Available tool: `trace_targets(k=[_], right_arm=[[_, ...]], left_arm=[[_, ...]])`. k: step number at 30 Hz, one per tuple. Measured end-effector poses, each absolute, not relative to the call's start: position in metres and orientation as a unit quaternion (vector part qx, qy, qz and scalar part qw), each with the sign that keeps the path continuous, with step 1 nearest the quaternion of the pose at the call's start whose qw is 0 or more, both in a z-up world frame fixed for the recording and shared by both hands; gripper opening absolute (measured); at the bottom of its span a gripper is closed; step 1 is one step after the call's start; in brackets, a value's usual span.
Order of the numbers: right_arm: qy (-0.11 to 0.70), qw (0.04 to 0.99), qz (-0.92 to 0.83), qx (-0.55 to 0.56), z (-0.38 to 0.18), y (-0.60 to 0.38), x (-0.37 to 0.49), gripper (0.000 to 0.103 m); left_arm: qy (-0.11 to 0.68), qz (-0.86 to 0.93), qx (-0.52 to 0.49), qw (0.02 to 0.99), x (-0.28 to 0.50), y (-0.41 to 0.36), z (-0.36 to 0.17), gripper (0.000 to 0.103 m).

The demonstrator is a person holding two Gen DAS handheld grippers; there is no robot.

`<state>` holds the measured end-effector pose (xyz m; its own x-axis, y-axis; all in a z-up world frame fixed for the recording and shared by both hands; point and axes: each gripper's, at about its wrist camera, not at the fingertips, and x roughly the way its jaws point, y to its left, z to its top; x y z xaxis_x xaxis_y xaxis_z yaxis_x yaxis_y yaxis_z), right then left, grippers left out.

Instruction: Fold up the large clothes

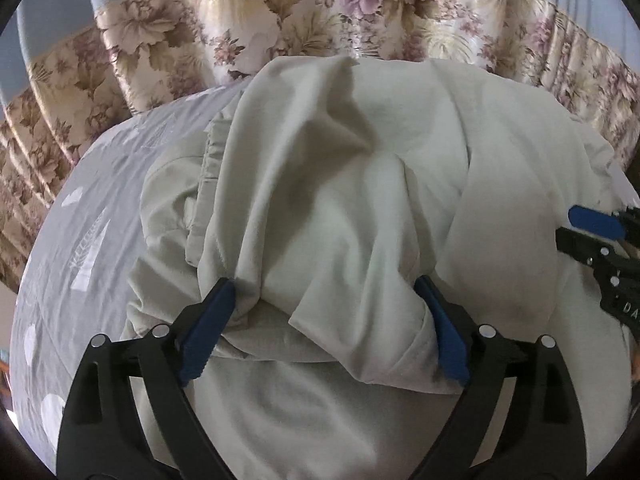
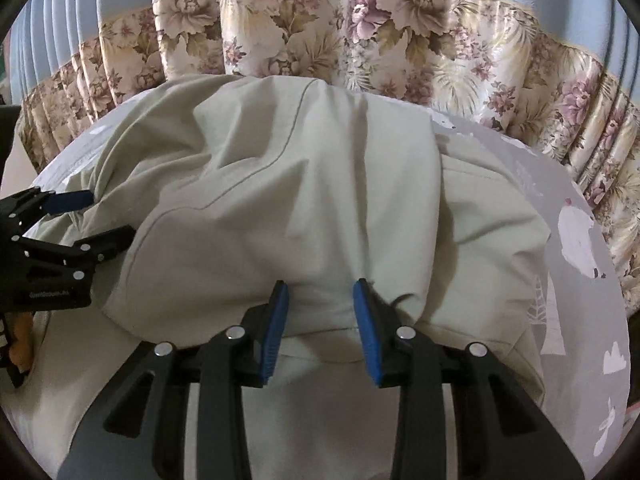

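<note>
Item: pale garment (image 1: 340, 184), on the grey bedsheet (image 1: 80, 208), doubled over once; further folds outstanding by appearance. Left gripper (image 1: 324, 316) stood wide, cloth bunched between, seemingly released. Right gripper (image 2: 320, 312) part-closed astride a fold; grip uncertain.

My left gripper (image 1: 324, 304) stands wide apart, its blue fingers (image 1: 208, 328) flanking a bunched fold of the pale garment (image 1: 340, 200); whether the pads press it I cannot tell. The garment lies heaped on the grey patterned bed sheet (image 1: 100, 208). At three o'clock, my right gripper (image 1: 600, 232) enters. A floral curtain (image 1: 280, 12) hangs at twelve o'clock.
</note>
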<state>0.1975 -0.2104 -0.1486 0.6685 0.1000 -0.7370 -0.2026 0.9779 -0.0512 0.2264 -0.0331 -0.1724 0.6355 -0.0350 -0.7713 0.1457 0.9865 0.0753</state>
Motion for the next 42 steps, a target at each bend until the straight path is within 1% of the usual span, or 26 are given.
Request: trace_targets(k=[2, 3, 6, 7, 8, 9, 11, 13, 15, 18, 19, 21, 22, 23, 25, 27, 29, 33, 35, 37, 39, 42], right_arm=[[0.405, 0.909, 0.083, -0.048, -0.141, -0.213, 0.194, 0.034], [0.405, 0.910, 0.088, -0.034, -0.133, -0.216, 0.192, 0.036], [0.367, 0.926, 0.092, -0.018, -0.095, -0.223, 0.185, 0.038], [0.351, 0.933, 0.081, -0.025, -0.082, -0.225, 0.186, 0.042], [0.335, 0.939, 0.072, -0.031, -0.070, -0.228, 0.189, 0.043], [0.321, 0.944, 0.065, -0.031, -0.057, -0.233, 0.198, 0.045], [0.323, 0.944, 0.069, -0.027, -0.044, -0.240, 0.224, 0.045], [0.350, 0.932, 0.081, -0.049, -0.047, -0.236, 0.254, 0.045], [0.371, 0.921, 0.093, -0.080, -0.057, -0.226, 0.277, 0.045], [0.396, 0.905, 0.075, -0.139, -0.084, -0.211, 0.301, 0.043], [0.400, 0.901, 0.068, -0.152, -0.092, -0.211, 0.305, 0.043], [0.411, 0.897, 0.057, -0.155, -0.107, -0.219, 0.311, 0.043], [0.411, 0.896, 0.049, -0.161, -0.112, -0.223, 0.312, 0.043], [0.411, 0.895, 0.047, -0.166, -0.118, -0.227, 0.312, 0.045], [0.414, 0.895, 0.048, -0.162, -0.129, -0.235, 0.316, 0.053], [0.413, 0.895, 0.043, -0.162, -0.137, -0.239, 0.318, 0.058], [0.409, 0.896, 0.038, -0.171, -0.142, -0.237, 0.319, 0.061], [0.408, 0.894, 0.046, -0.177, -0.129, -0.234, 0.309, 0.061], [0.392, 0.902, 0.056, -0.172, -0.108, -0.236, 0.294, 0.061], [0.383, 0.906, 0.071, -0.167, -0.093, -0.236, 0.283, 0.062], [0.376, 0.906, 0.089, -0.175, -0.080, -0.232, 0.268, 0.062], [0.375, 0.899, 0.123, -0.190, -0.077, -0.222, 0.250, 0.062]], left_arm=[[0.433, -0.054, 0.057, 0.898, 0.225, -0.031, -0.166, 0.091], [0.441, -0.058, 0.046, 0.894, 0.224, -0.027, -0.158, 0.090], [0.419, -0.060, 0.032, 0.906, 0.219, -0.015, -0.126, 0.090], [0.409, -0.055, 0.035, 0.910, 0.221, -0.013, -0.117, 0.092], [0.403, -0.049, 0.040, 0.913, 0.225, -0.011, -0.109, 0.099], [0.395, -0.040, 0.051, 0.916, 0.236, -0.010, -0.099, 0.100], [0.394, -0.023, 0.078, 0.915, 0.259, -0.012, -0.093, 0.100], [0.410, -0.023, 0.086, 0.908, 0.282, -0.012, -0.093, 0.100], [0.430, -0.027, 0.073, 0.899, 0.304, -0.010, -0.095, 0.100], [0.419, -0.011, 0.088, 0.903, 0.322, -0.012, -0.105, 0.099], [0.427, 0.009, 0.091, 0.900, 0.330, -0.008, -0.115, 0.097], [0.452, 0.005, 0.075, 0.889, 0.339, 0.002, -0.134, 0.088], [0.467, 0.000, 0.059, 0.882, 0.344, 0.011, -0.147, 0.089], [0.468, -0.007, 0.049, 0.882, 0.345, 0.017, -0.153, 0.090], [0.466, -0.016, 0.043, 0.884, 0.345, 0.024, -0.162, 0.092], [0.464, -0.019, 0.038, 0.885, 0.346, 0.028, -0.165, 0.095], [0.459, -0.017, 0.048, 0.887, 0.347, 0.025, -0.167, 0.097], [0.449, -0.019, 0.072, 0.890, 0.342, 0.023, -0.160, 0.098], [0.441, -0.021, 0.081, 0.893, 0.333, 0.023, -0.147, 0.096], [0.415, -0.038, 0.103, 0.903, 0.318, 0.020, -0.130, 0.096], [0.392, -0.074, 0.126, 0.908, 0.299, 0.012, -0.113, 0.097], [0.374, -0.148, 0.149, 0.903, 0.275, -0.001, -0.102, 0.098]])
